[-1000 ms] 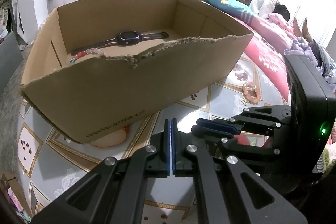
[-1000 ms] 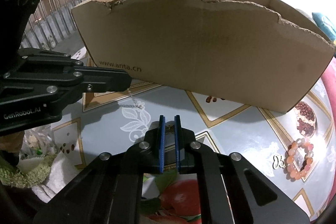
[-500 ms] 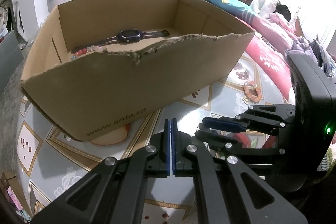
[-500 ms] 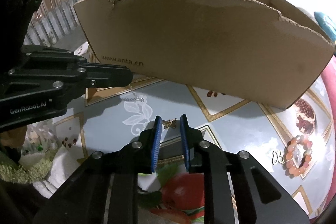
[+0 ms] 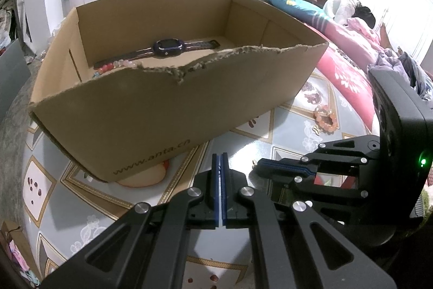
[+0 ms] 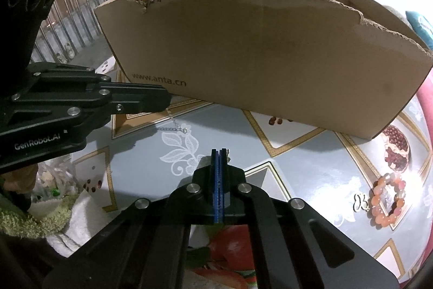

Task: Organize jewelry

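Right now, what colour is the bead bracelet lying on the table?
Orange-pink beads on the bead bracelet; the right wrist view shows it best.

A torn-edged cardboard box [image 5: 162, 110] stands open on the table, holding a dark watch [image 5: 169, 47] laid flat and a pink bead string [image 5: 115, 66]. An orange bead bracelet [image 6: 388, 199] and a thin silver chain [image 6: 176, 126] lie on the table outside it. A small gold butterfly charm [image 6: 228, 159] sits pinched at the right gripper [image 6: 219, 153] tips.

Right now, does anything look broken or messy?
Yes. The cardboard box has a ragged, torn top edge on its near wall. A thin chain and an orange bead bracelet lie loose on the table outside it.
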{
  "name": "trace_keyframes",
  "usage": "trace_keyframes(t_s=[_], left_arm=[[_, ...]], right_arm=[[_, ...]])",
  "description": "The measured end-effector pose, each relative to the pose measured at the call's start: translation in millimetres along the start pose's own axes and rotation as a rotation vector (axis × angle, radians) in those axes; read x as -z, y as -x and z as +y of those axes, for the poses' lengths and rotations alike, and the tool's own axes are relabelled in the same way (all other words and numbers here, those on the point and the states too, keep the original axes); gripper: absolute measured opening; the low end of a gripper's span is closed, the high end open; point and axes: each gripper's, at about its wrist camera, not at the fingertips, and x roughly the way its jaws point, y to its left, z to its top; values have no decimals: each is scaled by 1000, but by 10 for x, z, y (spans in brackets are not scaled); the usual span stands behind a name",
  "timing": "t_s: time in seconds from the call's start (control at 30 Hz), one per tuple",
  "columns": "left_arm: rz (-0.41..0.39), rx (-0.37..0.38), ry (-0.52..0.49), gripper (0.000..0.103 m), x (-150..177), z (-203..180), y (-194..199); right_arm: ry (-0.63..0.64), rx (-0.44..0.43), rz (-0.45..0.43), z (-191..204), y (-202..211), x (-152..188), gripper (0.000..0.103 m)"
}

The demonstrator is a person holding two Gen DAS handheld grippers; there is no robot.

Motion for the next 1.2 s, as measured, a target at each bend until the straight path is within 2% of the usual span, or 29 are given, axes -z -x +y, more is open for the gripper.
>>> trace_keyframes(t_s=[0.23, 0.3, 0.4, 0.53, 0.6, 0.67, 1.03, 1.07, 1.2], left_arm=[[-1, -1, 3, 1, -4, -5, 7], [0, 0, 3, 1, -4, -3, 6], [1, 0, 4, 1, -3, 0, 6], [2, -1, 8, 1, -4, 11, 13], [2, -2, 7, 1, -2, 11, 14], [2, -1, 7, 1, -1, 11, 14], [-1, -6, 10, 1, 4, 23, 16], [-2, -7, 10, 1, 3, 27, 15], [-4, -7, 10, 1, 1, 22, 23]], right_arm=[[-7, 7, -21, -80, 36, -2, 3], [-14, 10, -19, -98, 25, -14, 16], [-7, 16, -6, -88, -44, -12, 19], [42, 39, -6, -9, -64, -10, 17], [46, 39, -2, 2, -65, -14, 10], [46, 41, -1, 55, -62, -7, 8], [2, 6, 1, -46, -16, -30, 6], [0, 3, 1, -162, -41, -55, 6], [-1, 0, 0, -223, -47, -78, 6]])
